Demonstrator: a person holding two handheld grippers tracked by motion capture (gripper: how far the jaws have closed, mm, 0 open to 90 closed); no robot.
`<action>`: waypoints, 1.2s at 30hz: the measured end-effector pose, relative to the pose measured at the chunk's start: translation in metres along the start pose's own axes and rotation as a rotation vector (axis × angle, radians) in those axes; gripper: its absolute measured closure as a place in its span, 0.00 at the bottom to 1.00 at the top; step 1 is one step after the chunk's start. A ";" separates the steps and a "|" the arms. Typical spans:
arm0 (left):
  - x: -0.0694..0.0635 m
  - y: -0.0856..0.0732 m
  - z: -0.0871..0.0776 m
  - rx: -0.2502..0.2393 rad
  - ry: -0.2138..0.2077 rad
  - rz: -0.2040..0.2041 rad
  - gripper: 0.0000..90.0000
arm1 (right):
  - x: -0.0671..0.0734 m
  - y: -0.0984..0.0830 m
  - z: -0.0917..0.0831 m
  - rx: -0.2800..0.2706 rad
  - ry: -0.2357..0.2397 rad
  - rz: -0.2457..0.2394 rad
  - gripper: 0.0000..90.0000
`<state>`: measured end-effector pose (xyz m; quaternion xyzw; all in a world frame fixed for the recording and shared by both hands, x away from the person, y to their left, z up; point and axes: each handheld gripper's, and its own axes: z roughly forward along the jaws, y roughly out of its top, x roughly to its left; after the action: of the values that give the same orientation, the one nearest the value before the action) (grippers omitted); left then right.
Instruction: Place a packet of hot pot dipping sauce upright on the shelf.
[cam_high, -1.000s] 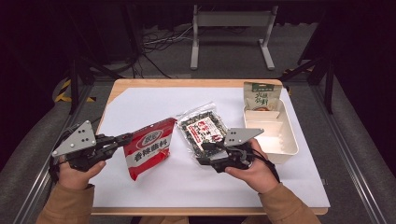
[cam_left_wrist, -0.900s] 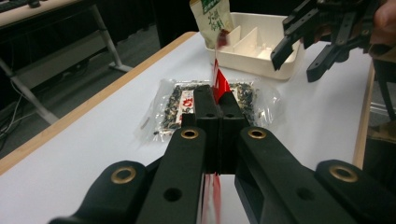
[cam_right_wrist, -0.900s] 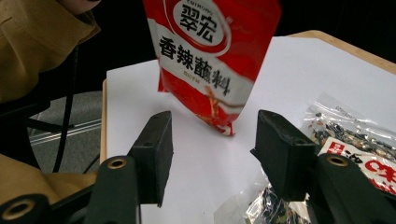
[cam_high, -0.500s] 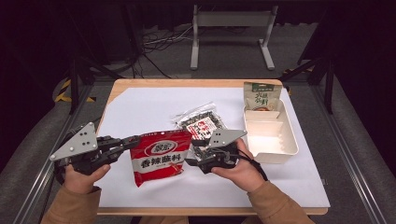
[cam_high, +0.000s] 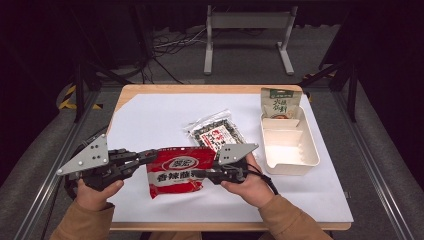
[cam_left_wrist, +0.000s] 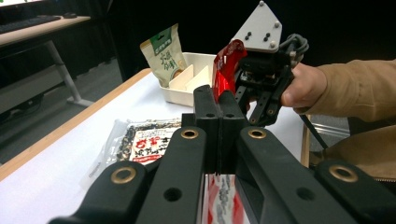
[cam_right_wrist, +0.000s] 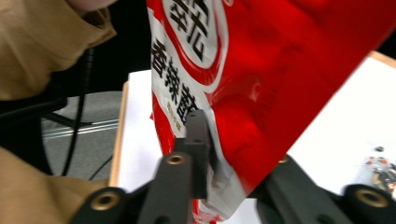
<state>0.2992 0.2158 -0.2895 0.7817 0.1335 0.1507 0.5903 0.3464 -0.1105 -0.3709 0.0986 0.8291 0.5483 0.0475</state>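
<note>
While the left gripper pinches one edge of the red packet, the right gripper, its jaws having just been closing, clamps the opposite edge, so the packet hangs stretched between them above the bench. Just beyond the right gripper lies a clear seaweed bag; farther off sits a cream tray with a green pouch propped at its far end.

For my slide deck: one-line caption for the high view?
Both tools, left and right, grip a glossy red plastic snack packet above the white table.
</note>
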 end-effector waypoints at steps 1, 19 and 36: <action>0.001 -0.001 0.000 -0.002 0.001 -0.002 1.00 | 0.000 0.001 -0.001 0.001 0.015 0.008 0.96; 0.010 -0.006 0.005 0.035 0.002 -0.059 0.84 | -0.002 0.007 -0.016 0.016 0.009 0.066 1.00; 0.025 -0.026 0.010 0.113 0.069 -0.112 0.48 | -0.005 0.021 -0.055 -0.014 -0.059 0.061 1.00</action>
<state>0.3252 0.2230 -0.3149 0.7994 0.2057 0.1365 0.5477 0.3431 -0.1533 -0.3305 0.1398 0.8201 0.5521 0.0559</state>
